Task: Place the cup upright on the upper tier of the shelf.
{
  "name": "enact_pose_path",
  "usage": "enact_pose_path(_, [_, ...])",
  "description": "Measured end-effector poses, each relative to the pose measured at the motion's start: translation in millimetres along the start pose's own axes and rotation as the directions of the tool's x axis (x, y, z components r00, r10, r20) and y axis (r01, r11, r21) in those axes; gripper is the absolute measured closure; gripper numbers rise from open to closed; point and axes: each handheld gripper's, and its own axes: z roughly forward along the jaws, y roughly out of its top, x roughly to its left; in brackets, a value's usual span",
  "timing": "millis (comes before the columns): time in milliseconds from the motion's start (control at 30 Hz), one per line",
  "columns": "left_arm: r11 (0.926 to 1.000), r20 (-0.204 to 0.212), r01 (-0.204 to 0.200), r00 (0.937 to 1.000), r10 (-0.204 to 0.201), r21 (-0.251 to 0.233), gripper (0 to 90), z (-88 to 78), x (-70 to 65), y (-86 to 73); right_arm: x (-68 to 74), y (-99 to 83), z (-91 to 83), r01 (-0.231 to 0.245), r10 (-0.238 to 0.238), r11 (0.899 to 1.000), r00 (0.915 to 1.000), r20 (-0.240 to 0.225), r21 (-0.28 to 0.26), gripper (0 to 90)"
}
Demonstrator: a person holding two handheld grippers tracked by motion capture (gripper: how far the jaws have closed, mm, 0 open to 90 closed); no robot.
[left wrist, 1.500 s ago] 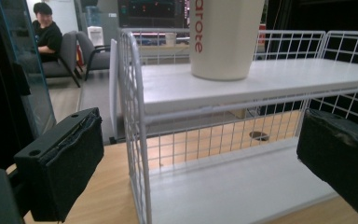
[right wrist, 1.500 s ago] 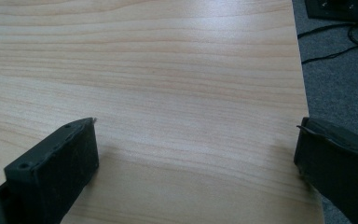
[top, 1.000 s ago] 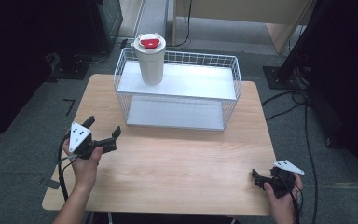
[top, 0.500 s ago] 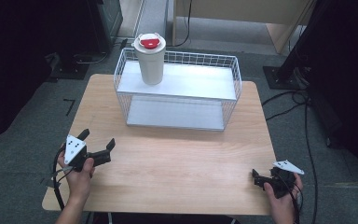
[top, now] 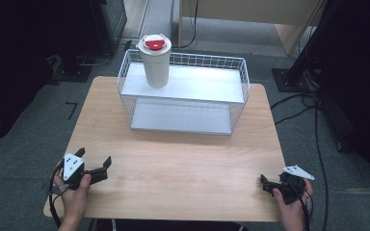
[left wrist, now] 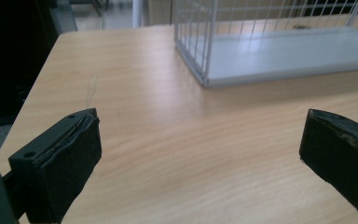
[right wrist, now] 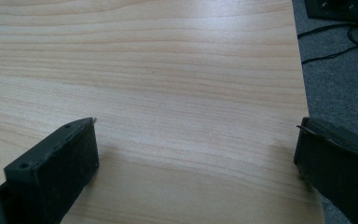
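A white cup point(top: 155, 66) with a red-centred lid stands upright on the upper shelf of a white wire rack point(top: 236, 82), at its left end. My left gripper point(top: 95, 157) rests low over the table's near left corner, jaws wide apart and holding nothing. The left gripper view has the left gripper point(left wrist: 200, 140) looking over bare wood toward the wire rack point(left wrist: 191, 42). My right gripper point(top: 269, 184) sits at the near right corner. In the right gripper view the right gripper point(right wrist: 196, 149) is open over bare wood beside the table's right edge.
The wooden table point(top: 183, 159) has rounded corners and grey carpet around it. Black cables point(top: 313, 115) run over the floor to the right. Dark equipment stands at the far left and far right.
My left gripper has drawn back toward the table's near left corner, still open. The right gripper and the cup have stayed where they were.
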Motion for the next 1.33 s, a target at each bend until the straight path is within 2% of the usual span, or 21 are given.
enact_pose_path(167, [0.9978, -0.024, -0.009, 0.9997, 0.011, 0.066, 0.0, -5.5, 9.2, -11.9, 0.0, 0.0, 0.0, 0.000, 0.000, 1.000, 1.0000, 0.000, 0.000, 0.0])
enact_pose_path(267, [0.9940, -0.031, 0.001, 0.9995, 0.002, 0.110, 0.0, -8.1, 14.6, -14.9, 0.1, 0.0, 0.1, -0.001, 0.001, 1.000, 1.0000, 0.000, -0.001, 0.0])
enact_pose_path(300, [0.9910, -0.041, -0.001, 0.9991, 0.006, 0.134, 0.0, -8.9, 16.3, -15.4, 0.1, 0.0, 0.1, -0.001, 0.001, 1.000, 1.0000, 0.000, -0.001, 0.0])
enact_pose_path(433, [0.9821, -0.034, -0.013, 0.9992, 0.020, 0.188, 0.0, -13.1, 21.9, -17.5, 0.1, 0.0, 0.0, -0.001, 0.001, 1.000, 1.0000, 0.000, -0.001, 0.0])
enact_pose_path(500, [0.9737, -0.036, -0.027, 0.9987, 0.036, 0.226, 0.0, -14.0, 23.2, -18.7, 0.1, 0.0, 0.1, -0.001, 0.001, 1.000, 1.0000, 0.000, -0.001, 0.0])
enact_pose_path(600, [0.9554, -0.033, -0.029, 0.9986, 0.041, 0.294, 0.0, -12.3, 23.6, -19.6, 0.2, 0.0, 0.0, -0.002, 0.002, 1.000, 1.0000, 0.000, 0.000, 0.0])
enact_pose_path(667, [0.9406, -0.029, -0.035, 0.9985, 0.047, 0.338, 0.0, -9.5, 22.8, -19.9, 0.3, 0.0, 0.0, -0.003, 0.003, 1.000, 1.0000, 0.000, 0.000, 0.0])
enact_pose_path(700, [0.9263, -0.023, -0.052, 0.9976, 0.065, 0.373, 0.0, -6.5, 21.2, -20.0, 0.1, 0.0, 0.0, -0.002, 0.002, 1.000, 1.0000, 0.000, 0.000, 0.0])
enact_pose_path(733, [0.9263, -0.023, -0.052, 0.9976, 0.065, 0.373, 0.0, -6.5, 21.2, -20.0, 0.1, 0.0, 0.0, -0.002, 0.002, 1.000, 1.0000, 0.000, 0.000, 0.0])
enact_pose_path(767, [0.9139, -0.022, -0.065, 0.9965, 0.080, 0.401, 0.0, -4.0, 19.9, -20.0, 0.2, 0.0, 0.0, -0.001, 0.001, 1.000, 1.0000, 0.000, 0.000, 0.0])
enact_pose_path(833, [0.9078, -0.002, -0.040, 0.9990, 0.044, 0.418, 0.0, -2.0, 20.3, -19.7, 0.1, 0.0, 0.0, -0.001, 0.001, 1.000, 1.0000, 0.000, 0.000, 0.0])
enact_pose_path(867, [0.9080, -0.002, -0.030, 0.9994, 0.034, 0.418, 0.0, -1.1, 20.6, -19.7, 0.1, 0.0, 0.0, -0.001, 0.001, 1.000, 1.0000, 0.000, 0.000, 0.0])
enact_pose_path(1167, [0.9073, -0.001, -0.032, 0.9993, 0.036, 0.419, 0.0, -0.7, 20.4, -19.5, 0.2, -0.1, 0.0, -0.002, 0.002, 1.000, 1.0000, 0.000, 0.000, 0.0])
enact_pose_path(1333, [0.9080, -0.020, -0.016, 0.9994, 0.027, 0.419, 0.0, 0.5, 18.8, -19.0, 0.2, 0.0, 0.0, -0.003, 0.003, 1.000, 1.0000, 0.000, 0.001, 0.0])
